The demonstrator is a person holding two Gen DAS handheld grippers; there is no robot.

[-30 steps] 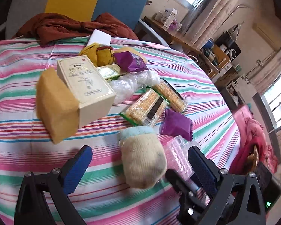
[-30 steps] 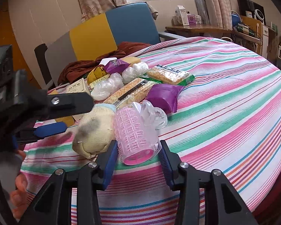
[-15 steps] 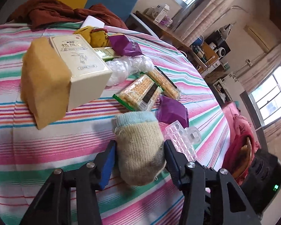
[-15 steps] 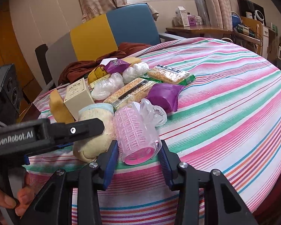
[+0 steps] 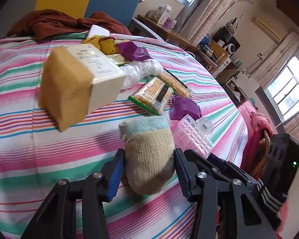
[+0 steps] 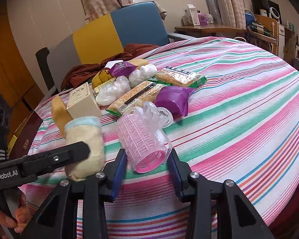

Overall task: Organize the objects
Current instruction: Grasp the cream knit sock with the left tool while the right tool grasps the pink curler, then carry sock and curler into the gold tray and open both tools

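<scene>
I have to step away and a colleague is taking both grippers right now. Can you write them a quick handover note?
Left gripper: shut on the knit sock, apparently lifted off the striped tablecloth.
Right gripper: pads around the pink hair roller, grip not certain.
Snack packs, purple pouches, cream box and sponge lie clustered mid-table.
Done: nothing visibly sorted. Left: place both items, then the rest.

I'm seeing a tablecloth (image 6: 239, 91) striped in pink, green, white and red. I'm looking at a cream sock (image 5: 149, 155) with a pale blue cuff, a translucent pink hair roller (image 6: 143, 139), purple pouches (image 6: 173, 99), a tan sponge (image 5: 63, 87), a cream box (image 5: 101, 75) and blue pads (image 5: 115, 175) on black gripper fingers.
</scene>
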